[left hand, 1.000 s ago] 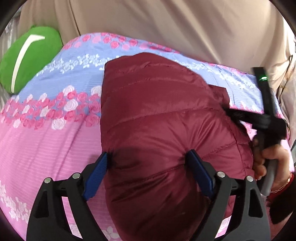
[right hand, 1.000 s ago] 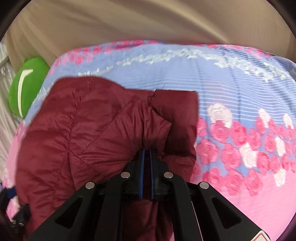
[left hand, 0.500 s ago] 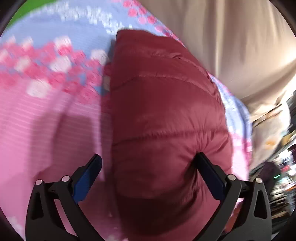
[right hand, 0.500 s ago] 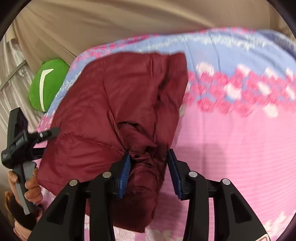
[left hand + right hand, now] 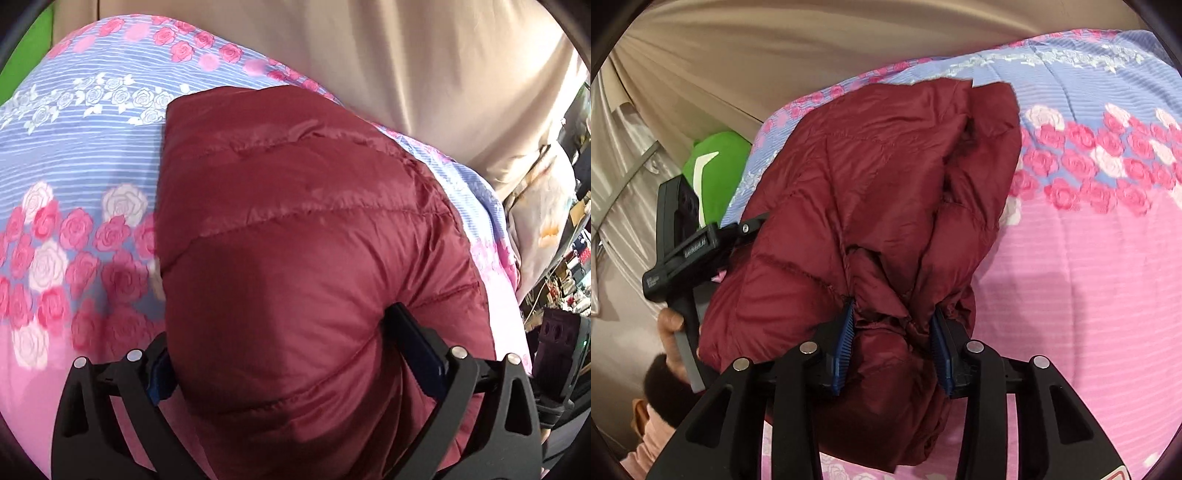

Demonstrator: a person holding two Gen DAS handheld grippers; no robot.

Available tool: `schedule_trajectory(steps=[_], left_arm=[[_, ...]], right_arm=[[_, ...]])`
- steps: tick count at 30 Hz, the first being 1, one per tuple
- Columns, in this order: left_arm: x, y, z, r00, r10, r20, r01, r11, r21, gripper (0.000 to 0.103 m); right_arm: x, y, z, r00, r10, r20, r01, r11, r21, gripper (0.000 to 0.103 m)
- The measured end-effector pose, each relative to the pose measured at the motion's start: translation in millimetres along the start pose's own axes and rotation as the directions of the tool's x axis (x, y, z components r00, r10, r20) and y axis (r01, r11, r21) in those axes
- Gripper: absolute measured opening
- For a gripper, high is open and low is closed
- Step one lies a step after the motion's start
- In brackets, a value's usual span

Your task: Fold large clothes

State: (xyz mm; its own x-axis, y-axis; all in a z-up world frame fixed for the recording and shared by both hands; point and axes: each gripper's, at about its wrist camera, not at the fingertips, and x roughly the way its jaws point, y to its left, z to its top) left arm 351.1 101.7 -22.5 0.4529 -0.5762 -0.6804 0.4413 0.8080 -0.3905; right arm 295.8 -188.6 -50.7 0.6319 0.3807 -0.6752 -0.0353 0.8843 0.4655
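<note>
A dark red quilted puffer jacket (image 5: 303, 229) lies folded into a thick bundle on the flowered bedspread (image 5: 74, 177). My left gripper (image 5: 291, 350) is open wide, its blue pads either side of the jacket's near end. In the right wrist view the jacket (image 5: 879, 192) shows its bunched folded edge. My right gripper (image 5: 894, 339) is open, its pads straddling that bunched edge. The left gripper's body (image 5: 687, 240) shows at the jacket's left side in the right wrist view.
A green cushion with a white stripe (image 5: 713, 170) sits at the bed's far left corner. Beige curtains (image 5: 369, 48) hang behind the bed. The pink part of the bedspread (image 5: 1089, 295) spreads to the right of the jacket. Cluttered shelves (image 5: 565, 266) stand beyond the bed's right edge.
My right gripper has opened and let go of the jacket's bunched edge. Both grippers swung round the jacket. The left gripper stayed open.
</note>
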Motion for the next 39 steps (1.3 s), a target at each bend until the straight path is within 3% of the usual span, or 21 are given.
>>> schedule_trajectory(steps=[2, 4, 6, 9, 12, 14, 15, 18, 21, 26, 30, 34, 36, 39], left_arm=[[-4.6, 0.5, -2.5, 1.0, 0.027, 0.013, -0.026, 1.0, -0.015, 0.097], [-23.4, -12.0, -11.4, 0.987, 0.142, 0.068, -0.143, 0.99, 0.001, 0.097], [-46.4, -23.8, -21.6, 0.973, 0.197, 0.117, -0.2, 0.98, 0.015, 0.095], [-81.5, -40.3, -47.4, 0.97, 0.188, 0.152, -0.195, 0.98, 0.028, 0.096], [-101.0, -54.7, -79.2, 0.965, 0.211, 0.153, -0.221, 0.974, 0.049, 0.096], [-99.0, -56.2, -95.4, 0.947, 0.286, 0.145, -0.296, 0.953, 0.057, 0.096], [-95.0, -54.8, -104.1, 0.935, 0.326, 0.141, -0.337, 0.94, 0.056, 0.096], [-78.4, -47.5, -116.1, 0.933, 0.345, 0.107, -0.349, 0.937, 0.024, 0.097], [-66.7, -43.1, -119.2, 0.934, 0.347, 0.081, -0.348, 0.937, -0.001, 0.097], [-57.8, -56.1, -126.9, 0.893, 0.431, 0.127, -0.438, 0.899, 0.027, 0.097], [-72.8, -72.1, -133.5, 0.871, 0.464, 0.16, -0.472, 0.882, 0.012, 0.096], [-84.6, -88.9, -144.4, 0.857, 0.48, 0.189, -0.488, 0.873, -0.004, 0.096], [-86.3, -97.1, -151.3, 0.85, 0.49, 0.196, -0.497, 0.867, -0.01, 0.098], [-86.3, -105.8, -164.5, 0.838, 0.506, 0.205, -0.513, 0.858, -0.024, 0.098]], right_arm=[[5.0, 2.3, -2.1, 0.999, -0.04, 0.007, 0.041, 0.999, -0.032, 0.035], [1.6, -1.9, -0.3, 0.998, -0.065, 0.001, 0.065, 0.998, -0.027, 0.034], [-13.6, -2.7, 0.5, 0.995, -0.1, 0.013, 0.1, 0.995, -0.014, 0.036], [-45.8, 11.3, -12.1, 0.989, -0.128, 0.069, 0.132, 0.989, -0.058, 0.04], [-65.4, 28.9, -34.9, 0.992, -0.095, 0.079, 0.102, 0.989, -0.103, 0.041], [-65.9, 40.7, -50.5, 0.993, -0.098, 0.069, 0.107, 0.983, -0.146, 0.041], [-59.4, 46.8, -55.6, 0.988, -0.139, 0.069, 0.149, 0.972, -0.182, 0.04], [-35.1, 41.7, -61.2, 0.973, -0.225, 0.04, 0.229, 0.951, -0.207, 0.037], [-19.9, 25.1, -63.4, 0.973, -0.23, -0.002, 0.227, 0.958, -0.176, 0.041], [-21.0, 30.7, -68.5, 0.965, -0.26, 0.027, 0.26, 0.946, -0.192, 0.044], [-50.2, 42.7, -74.7, 0.947, -0.297, 0.12, 0.315, 0.932, -0.18, 0.044], [-83.3, 56.9, -77.9, 0.904, -0.342, 0.256, 0.392, 0.902, -0.181, 0.047], [-88.8, 62.3, -80.0, 0.891, -0.35, 0.289, 0.411, 0.892, -0.186, 0.048], [-84.7, 64.0, -89.2, 0.89, -0.363, 0.275, 0.419, 0.89, -0.179, 0.048]])
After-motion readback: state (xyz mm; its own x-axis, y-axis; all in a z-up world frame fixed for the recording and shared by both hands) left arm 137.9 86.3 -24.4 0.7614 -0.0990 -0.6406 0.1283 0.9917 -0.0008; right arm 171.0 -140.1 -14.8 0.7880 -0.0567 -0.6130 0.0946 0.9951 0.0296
